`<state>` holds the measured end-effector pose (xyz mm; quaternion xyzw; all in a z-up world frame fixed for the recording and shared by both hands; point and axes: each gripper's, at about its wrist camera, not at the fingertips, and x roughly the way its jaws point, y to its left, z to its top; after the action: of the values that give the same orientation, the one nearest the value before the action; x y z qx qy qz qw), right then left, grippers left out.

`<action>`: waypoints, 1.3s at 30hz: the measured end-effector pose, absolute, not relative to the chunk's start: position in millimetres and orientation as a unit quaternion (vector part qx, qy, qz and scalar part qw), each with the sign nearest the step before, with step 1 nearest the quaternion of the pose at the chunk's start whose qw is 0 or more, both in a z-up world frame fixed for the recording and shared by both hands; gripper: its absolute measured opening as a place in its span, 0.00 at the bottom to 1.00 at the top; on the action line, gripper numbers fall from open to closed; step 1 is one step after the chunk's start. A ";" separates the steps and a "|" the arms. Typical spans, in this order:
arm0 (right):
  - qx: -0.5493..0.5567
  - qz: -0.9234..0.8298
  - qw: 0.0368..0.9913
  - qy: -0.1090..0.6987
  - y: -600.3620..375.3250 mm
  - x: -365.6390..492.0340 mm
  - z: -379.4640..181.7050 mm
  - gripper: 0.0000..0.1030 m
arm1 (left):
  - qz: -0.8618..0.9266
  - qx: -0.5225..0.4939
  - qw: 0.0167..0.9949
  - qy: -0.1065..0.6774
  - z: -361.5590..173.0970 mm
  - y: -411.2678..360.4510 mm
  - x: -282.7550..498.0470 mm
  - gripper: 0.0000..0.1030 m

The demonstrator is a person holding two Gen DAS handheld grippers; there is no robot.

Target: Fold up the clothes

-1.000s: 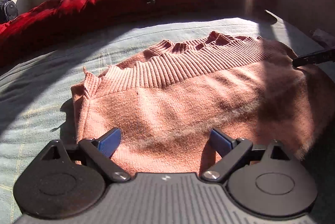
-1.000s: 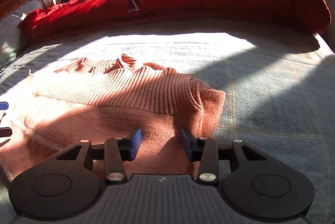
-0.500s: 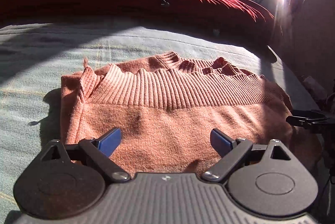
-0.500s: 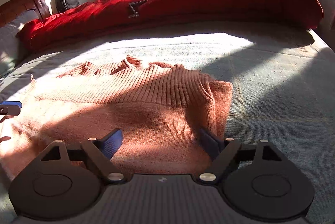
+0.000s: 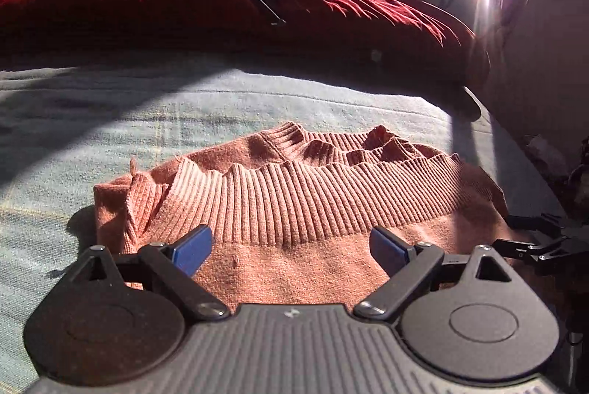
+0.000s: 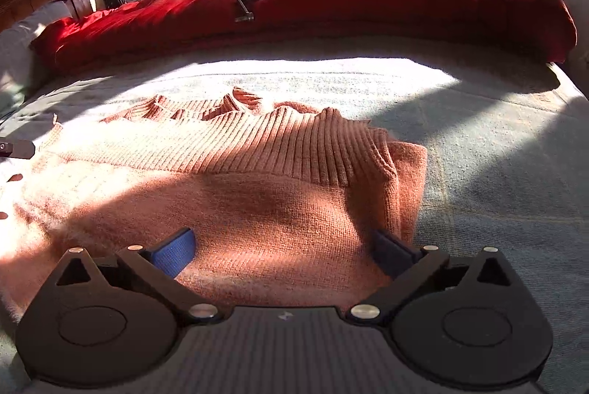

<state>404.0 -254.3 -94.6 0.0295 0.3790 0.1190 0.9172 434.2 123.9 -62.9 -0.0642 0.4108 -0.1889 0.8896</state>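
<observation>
A folded salmon-pink sweater [image 5: 294, 210] is laid flat on the pale green bed [image 5: 110, 121], its ribbed hem band turned up on top and running crosswise ahead of both pairs of fingers.

In the left wrist view, the left gripper [image 5: 291, 246] is held low over the near part of the sweater, with its blue-padded fingers [image 5: 193, 248] spread wide and nothing gripped between them. The ribbed band is seen just beyond the fingertips, and the sweater's left folded edge lies just outside the left finger. The right gripper [image 5: 533, 245] is glimpsed at the sweater's right edge.

In the right wrist view, the right gripper [image 6: 283, 252] is likewise spread wide and empty, with plain knit lying between its fingers [image 6: 173, 254]. The sweater's right folded edge is found just ahead of the right finger, the bare bed beyond it. A dark tip of the left gripper [image 6: 16, 149] is seen at the far left edge of the sweater [image 6: 257, 210].

A red duvet [image 6: 331, 3] is bunched along the far side of the bed [image 6: 497, 173], well beyond the fingertips.
</observation>
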 end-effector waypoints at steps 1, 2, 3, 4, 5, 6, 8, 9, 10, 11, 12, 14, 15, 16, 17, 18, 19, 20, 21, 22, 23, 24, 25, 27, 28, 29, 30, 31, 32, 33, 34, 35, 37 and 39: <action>0.031 0.120 0.917 0.379 -255.1 403.4 -94.5 1.00 | -0.173 -0.067 0.887 0.422 -69.5 123.7 443.0 0.90; 0.030 0.120 0.917 0.379 -255.1 403.1 -94.4 1.00 | -0.151 -0.060 0.888 0.430 -74.0 124.3 449.0 0.89; 0.029 0.120 0.917 0.379 -254.9 403.1 -94.5 1.00 | -0.121 -0.044 0.892 0.433 -76.1 125.4 452.1 0.89; 0.028 0.120 0.917 0.379 -254.6 403.2 -94.6 1.00 | -0.092 -0.028 0.895 0.436 -78.3 126.6 455.2 0.89; 0.027 0.120 0.917 0.379 -254.3 403.3 -94.8 1.00 | -0.073 -0.019 0.896 0.437 -77.9 128.3 455.5 0.89; 0.026 0.120 0.917 0.379 -254.3 403.2 -94.9 1.00 | -0.074 -0.025 0.897 0.436 -74.0 130.7 451.5 0.88; 0.026 0.122 0.917 0.378 -254.7 402.8 -95.1 1.00 | -0.092 -0.038 0.899 0.426 -61.3 132.5 434.1 0.88; 0.024 0.124 0.917 0.377 -254.7 400.8 -94.0 1.00 | -0.101 -0.037 0.901 0.420 -54.9 131.3 423.6 0.88; 0.022 0.126 0.917 0.377 -254.6 398.3 -92.5 1.00 | -0.111 -0.032 0.903 0.413 -49.0 128.5 412.3 0.89; 0.020 0.128 0.917 0.377 -254.5 395.9 -91.0 1.00 | -0.124 -0.027 0.905 0.406 -43.2 126.0 398.5 0.89; 0.018 0.130 0.917 0.377 -254.5 393.4 -89.5 1.00 | -0.141 -0.024 0.905 0.400 -39.9 122.6 384.0 0.89; 0.013 0.134 0.916 0.377 -254.3 388.5 -86.6 1.00 | -0.170 -0.017 0.902 0.397 -40.2 112.9 359.1 0.89; 0.011 0.137 0.916 0.376 -254.2 386.0 -85.1 1.00 | -0.179 -0.009 0.901 0.395 -43.2 107.1 346.7 0.89; 0.009 0.139 0.916 0.376 -254.2 383.5 -83.7 1.00 | -0.186 0.000 0.900 0.394 -47.5 101.6 334.9 0.89; 0.007 0.141 0.916 0.376 -254.1 381.1 -82.2 1.00 | -0.188 0.008 0.899 0.395 -53.0 97.4 325.9 0.89; 0.005 0.143 0.916 0.376 -254.0 378.6 -80.7 1.00 | -0.188 0.014 0.898 0.398 -58.2 94.1 319.2 0.89; 0.003 0.145 0.915 0.376 -253.9 376.1 -79.2 1.00 | -0.182 0.018 0.896 0.405 -63.2 93.0 312.8 0.89; 0.000 0.147 0.915 0.375 -253.8 373.7 -77.8 1.00 | -0.172 0.020 0.893 0.416 -68.2 93.9 306.9 0.89; -0.002 0.149 0.915 0.375 -253.8 371.2 -76.3 1.00 | -0.162 0.017 0.890 0.425 -71.9 96.6 301.8 0.89; -0.004 0.151 0.915 0.375 -253.7 368.7 -74.8 1.00 | -0.153 0.005 0.888 0.434 -73.7 102.1 298.3 0.89; -0.006 0.153 0.914 0.375 -253.6 366.3 -73.3 1.00 | -0.148 -0.008 0.885 0.442 -74.9 108.6 295.7 0.89; -0.008 0.155 0.914 0.375 -253.5 363.8 -71.9 1.00 | -0.141 -0.020 0.883 0.447 -74.7 116.0 292.3 0.89; -0.011 0.157 0.914 0.374 -253.5 361.3 -70.4 1.00 | -0.135 -0.024 0.884 0.446 -72.0 122.4 288.2 0.89; -0.021 0.161 0.912 0.377 -255.0 349.9 -66.6 1.00 | -0.126 -0.022 0.887 0.444 -63.7 131.2 280.8 0.89; -0.028 0.160 0.911 0.378 -256.6 341.4 -64.2 1.00 | -0.123 -0.019 0.890 0.438 -58.6 135.1 277.4 0.89; -0.035 0.160 0.911 0.380 -258.1 333.3 -61.8 1.00 | -0.123 -0.015 0.895 0.428 -53.4 137.1 276.1 0.89; -0.034 0.163 0.910 0.379 -260.2 325.3 -59.2 1.00 | -0.124 -0.012 0.900 0.418 -49.2 137.4 276.7 0.89; -0.030 0.168 0.910 0.378 -262.4 317.2 -56.4 1.00 | -0.125 -0.009 0.904 0.408 -45.0 137.7 277.4 0.89; -0.016 0.178 0.909 0.377 -264.6 309.9 -54.0 1.00 | -0.126 -0.010 0.907 0.402 -43.6 138.2 279.5 0.90; -0.001 0.187 0.907 0.378 -265.6 305.4 -53.4 1.00 | -0.127 -0.015 0.908 0.399 -44.9 138.8 283.1 0.90; 0.015 0.197 0.902 0.383 -265.3 302.0 -55.1 1.00 | -0.124 -0.022 0.906 0.404 -47.5 139.2 286.5 0.90; 0.028 0.203 0.898 0.390 -265.4 300.0 -59.1 1.00 | -0.118 -0.029 0.901 0.416 -51.4 139.5 289.7 0.90; 0.046 0.203 0.891 0.404 -267.0 295.8 -68.9 1.00 | -0.108 -0.034 0.898 0.424 -55.4 142.2 285.1 0.90; 0.061 0.194 0.889 0.410 -271.8 286.7 -73.8 1.00 | -0.100 -0.036 0.898 0.427 -58.0 145.6 276.8 0.89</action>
<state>286.7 -271.8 -73.8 0.0606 0.4100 0.1940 0.8892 276.8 145.6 -58.0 -0.0360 0.4269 -0.0997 0.8981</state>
